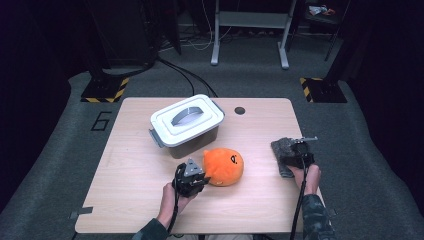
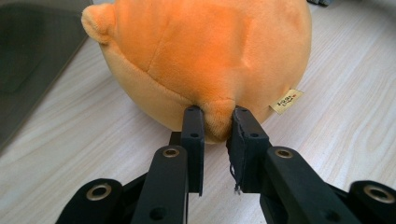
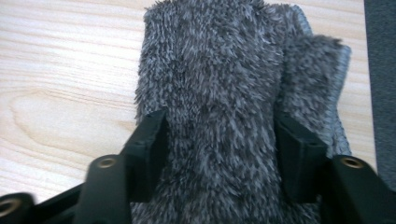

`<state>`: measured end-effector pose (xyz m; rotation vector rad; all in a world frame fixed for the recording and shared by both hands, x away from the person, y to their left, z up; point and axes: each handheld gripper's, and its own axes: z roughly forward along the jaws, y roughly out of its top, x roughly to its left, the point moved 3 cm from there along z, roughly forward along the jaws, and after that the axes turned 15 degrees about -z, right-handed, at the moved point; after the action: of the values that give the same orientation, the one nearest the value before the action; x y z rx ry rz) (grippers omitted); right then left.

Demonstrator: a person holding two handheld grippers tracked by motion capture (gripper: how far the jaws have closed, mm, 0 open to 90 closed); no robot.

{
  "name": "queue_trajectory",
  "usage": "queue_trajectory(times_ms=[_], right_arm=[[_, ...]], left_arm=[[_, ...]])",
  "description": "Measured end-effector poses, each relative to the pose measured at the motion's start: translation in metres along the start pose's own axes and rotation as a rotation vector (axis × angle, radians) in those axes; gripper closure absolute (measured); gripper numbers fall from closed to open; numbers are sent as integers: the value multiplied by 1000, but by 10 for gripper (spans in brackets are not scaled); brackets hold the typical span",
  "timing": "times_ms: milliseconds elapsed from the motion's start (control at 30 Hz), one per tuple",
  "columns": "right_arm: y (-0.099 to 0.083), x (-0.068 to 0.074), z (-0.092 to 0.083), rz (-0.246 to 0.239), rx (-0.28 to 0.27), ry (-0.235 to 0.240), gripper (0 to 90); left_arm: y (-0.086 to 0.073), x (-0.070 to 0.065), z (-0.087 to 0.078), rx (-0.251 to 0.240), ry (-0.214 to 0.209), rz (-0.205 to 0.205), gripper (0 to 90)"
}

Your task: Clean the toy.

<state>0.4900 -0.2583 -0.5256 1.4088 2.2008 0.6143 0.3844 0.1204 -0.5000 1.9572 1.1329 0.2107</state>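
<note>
A round orange plush toy (image 1: 226, 165) (image 2: 205, 51) lies on the wooden table (image 1: 135, 175), just in front of the lidded box. My left gripper (image 1: 202, 173) (image 2: 217, 117) is at its left side, shut on a small fold of the plush near its seam. A grey fuzzy cloth (image 1: 280, 149) (image 3: 219, 60) lies folded near the table's right edge. My right gripper (image 1: 296, 150) (image 3: 219, 128) is down over it, with a ridge of the cloth packed between its two jaws and pressed on both sides.
A grey box with a white handled lid (image 1: 186, 125) stands shut behind the plush. A small dark round hole (image 1: 239, 110) sits in the table's far middle. The table's right edge runs close beside the cloth.
</note>
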Motion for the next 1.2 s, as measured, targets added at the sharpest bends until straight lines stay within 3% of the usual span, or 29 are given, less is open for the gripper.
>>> queue_trajectory(times_ms=[100,133,200,267,433,667,700,767,900,1000,1200], right_arm=[[-1,0,0,2,-7,-3,463],[-3,3,-1,17,-12,-2,516],[-3,3,0,1,-22,-5,533],[-4,4,-1,7,-33,-7,645],[-5,3,-1,10,-53,2,732],[-8,0,-10,66,-88,10,760],[-8,-2,-17,47,-120,12,760],[-8,-2,-20,54,-117,24,760],[-7,0,-37,47,-162,45,760],[-5,7,-54,21,-196,62,759],[-1,20,-71,15,-243,110,759]], left_arm=[[0,0,0,-2,-1,1,768],[0,0,0,-4,0,0,768],[1,0,0,1,-1,2,769],[0,0,1,-5,-4,-9,769],[2,-1,1,-11,-2,-3,769],[3,-2,1,-15,-5,1,770],[3,-2,1,-13,-5,4,770],[3,-2,0,-11,-2,7,769],[2,-2,1,-16,-2,5,769],[2,-2,0,-12,-8,3,769],[2,-2,0,-11,-12,5,769]])
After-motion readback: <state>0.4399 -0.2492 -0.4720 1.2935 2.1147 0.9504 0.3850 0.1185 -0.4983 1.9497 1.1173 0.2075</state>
